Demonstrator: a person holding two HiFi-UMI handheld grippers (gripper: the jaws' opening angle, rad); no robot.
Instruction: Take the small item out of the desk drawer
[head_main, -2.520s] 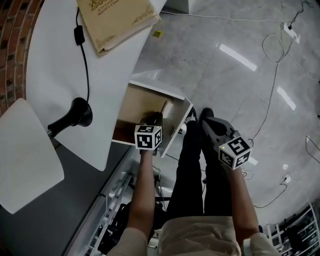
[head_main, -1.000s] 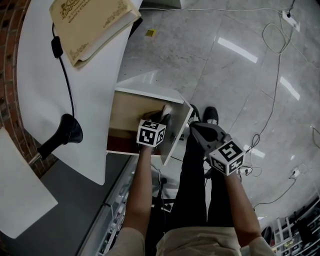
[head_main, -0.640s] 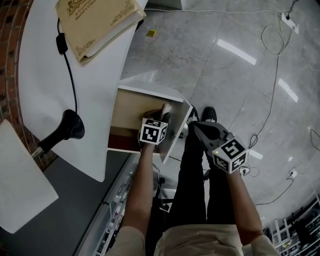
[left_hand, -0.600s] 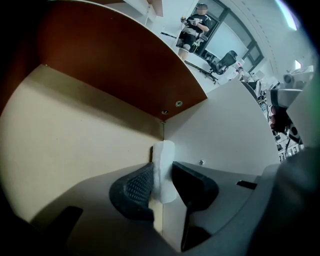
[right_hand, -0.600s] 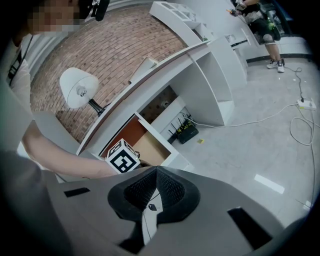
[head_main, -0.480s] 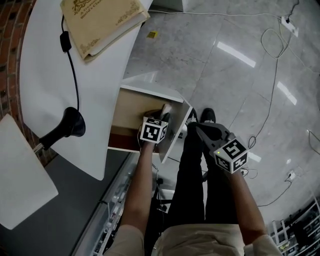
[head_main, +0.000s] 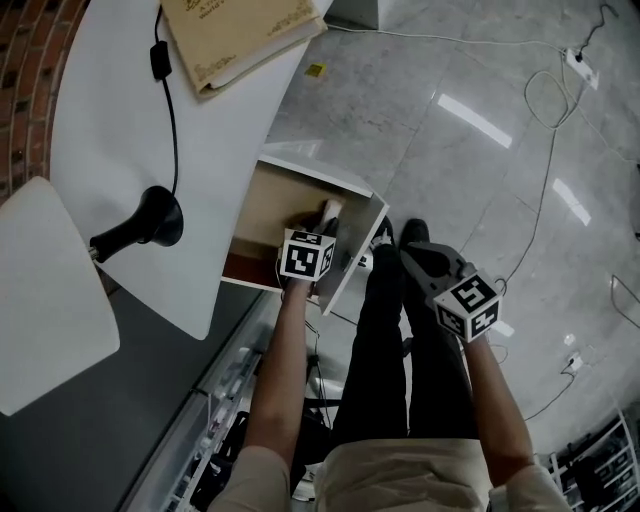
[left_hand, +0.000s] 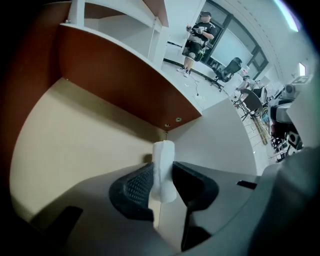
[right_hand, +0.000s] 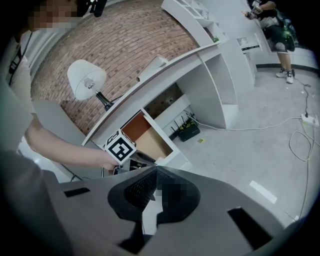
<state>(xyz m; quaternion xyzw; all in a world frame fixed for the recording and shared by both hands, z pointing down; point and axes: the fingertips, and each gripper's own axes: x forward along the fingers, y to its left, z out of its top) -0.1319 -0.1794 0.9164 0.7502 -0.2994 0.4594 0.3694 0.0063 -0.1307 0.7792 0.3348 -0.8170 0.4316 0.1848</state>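
Note:
The desk drawer (head_main: 262, 212) stands pulled out, with a pale wood bottom (left_hand: 75, 150) and a white front panel (head_main: 358, 248). My left gripper (head_main: 322, 228) reaches down into it near the front panel. A small white item (left_hand: 163, 170), an upright stubby piece, sits pinched between that gripper's ribbed pads, and its top (head_main: 330, 210) shows above the tips. My left gripper (left_hand: 162, 174) is shut on it, a little above the drawer bottom. My right gripper (head_main: 415, 258) hangs to the right of the drawer front over the floor. Its tips (right_hand: 155, 172) meet with nothing between them.
A tan book (head_main: 245, 35) lies on the white desk (head_main: 110, 130), beside a black lamp foot (head_main: 150, 220), its cord and a white shade (head_main: 45, 290). Cables and a power strip (head_main: 580, 65) lie on the grey floor. The person's black-trousered legs (head_main: 385, 350) stand by the drawer.
My left gripper has risen slightly inside the drawer with the white item still pinched. The right gripper has drifted a little beside the drawer front.

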